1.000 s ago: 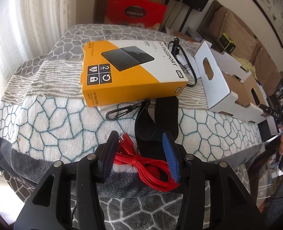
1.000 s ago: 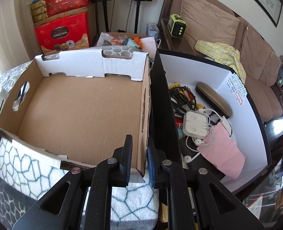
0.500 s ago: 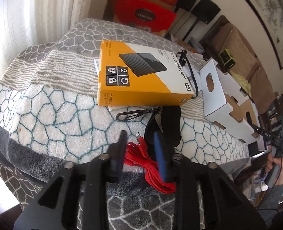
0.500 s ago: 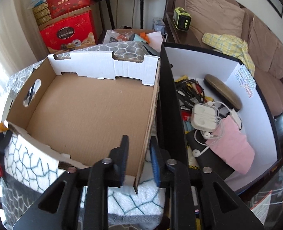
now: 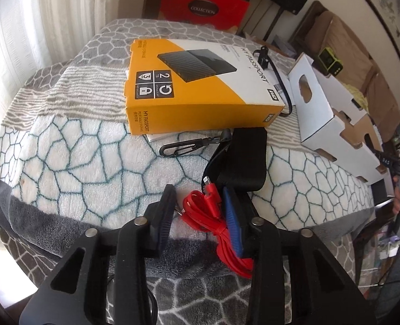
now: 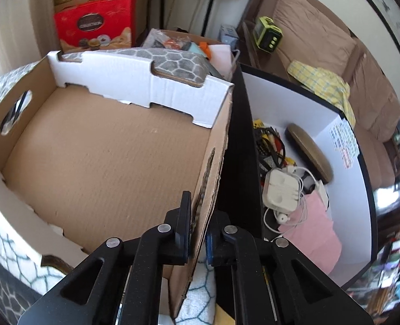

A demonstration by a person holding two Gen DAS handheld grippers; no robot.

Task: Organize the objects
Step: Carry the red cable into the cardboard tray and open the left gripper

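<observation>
My left gripper [image 5: 197,203] is closed around a coiled red cable [image 5: 213,216] and holds it just above the patterned blanket [image 5: 64,162]. A black strap with a clip [image 5: 238,157] lies just beyond it. An orange and white hard drive box [image 5: 197,92] lies farther back. My right gripper [image 6: 198,227] is shut on the right wall of an empty cardboard box [image 6: 105,162], which also shows at the right of the left wrist view [image 5: 332,116].
A white bin [image 6: 343,162] right of the cardboard box holds earphones, cables, a pink cloth and a brown case. A brown sofa [image 6: 321,46] stands behind it. Red gift boxes [image 6: 94,24] stand at the back. A black cable [image 5: 278,81] lies behind the orange box.
My left gripper closed in on the red cable and moved slightly forward over the blanket. My right gripper shifted along the cardboard box wall, keeping its hold; the box tilted slightly.
</observation>
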